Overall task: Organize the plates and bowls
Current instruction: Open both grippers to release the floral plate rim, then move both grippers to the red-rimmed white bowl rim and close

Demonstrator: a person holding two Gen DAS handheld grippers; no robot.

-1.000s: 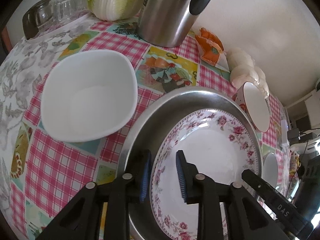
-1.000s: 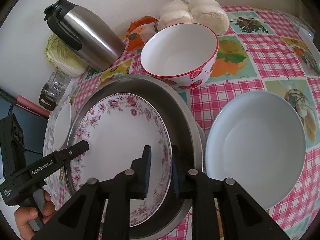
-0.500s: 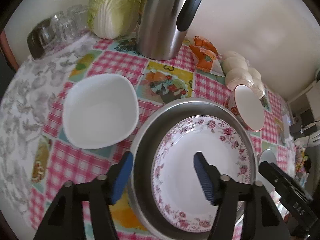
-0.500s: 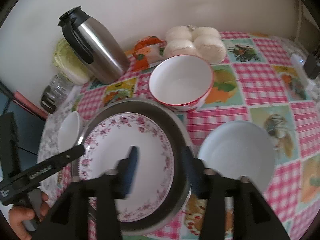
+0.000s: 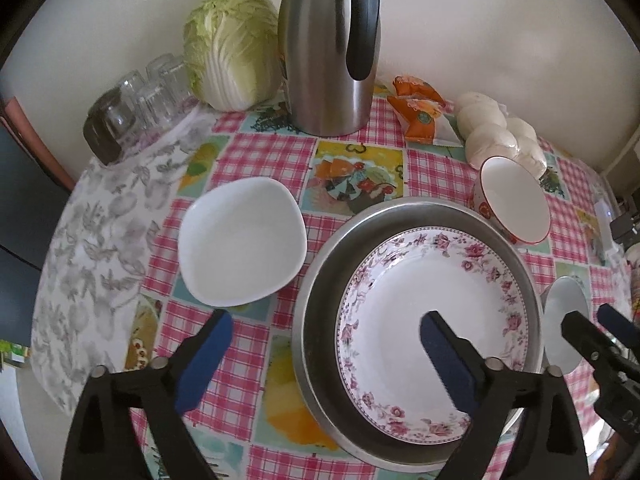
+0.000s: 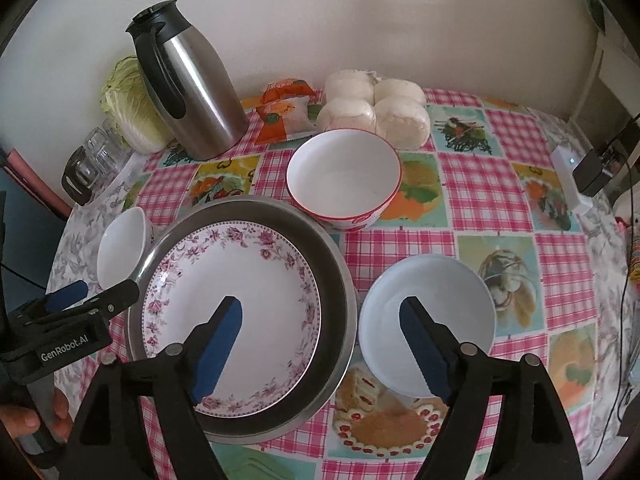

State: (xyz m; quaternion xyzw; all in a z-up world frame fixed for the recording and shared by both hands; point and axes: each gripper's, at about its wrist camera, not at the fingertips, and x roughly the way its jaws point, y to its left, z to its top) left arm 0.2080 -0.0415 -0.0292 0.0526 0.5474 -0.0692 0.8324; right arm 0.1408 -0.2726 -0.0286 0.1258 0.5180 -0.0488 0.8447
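A floral-rimmed plate (image 5: 432, 316) (image 6: 236, 304) lies inside a large steel pan (image 5: 320, 312) (image 6: 336, 292). A white squarish bowl (image 5: 242, 246) (image 6: 120, 252) sits left of the pan. A red-rimmed bowl (image 5: 514, 210) (image 6: 344, 178) stands behind it. A pale blue bowl (image 6: 426, 320) (image 5: 566, 320) sits to its right. My left gripper (image 5: 326, 338) is open and empty above the pan's left rim. My right gripper (image 6: 320, 322) is open and empty above the pan's right rim.
A steel thermos jug (image 5: 330, 44) (image 6: 188, 84), a cabbage (image 5: 230, 46), glasses (image 5: 136, 100), an orange snack packet (image 6: 284, 110) and bagged white buns (image 6: 376, 110) line the back by the wall. A white charger (image 6: 570, 178) lies at the right table edge.
Both grippers were shut on the plate's rim inside the pan. They have opened wide, let go and pulled back and up. The plate stays in the pan.
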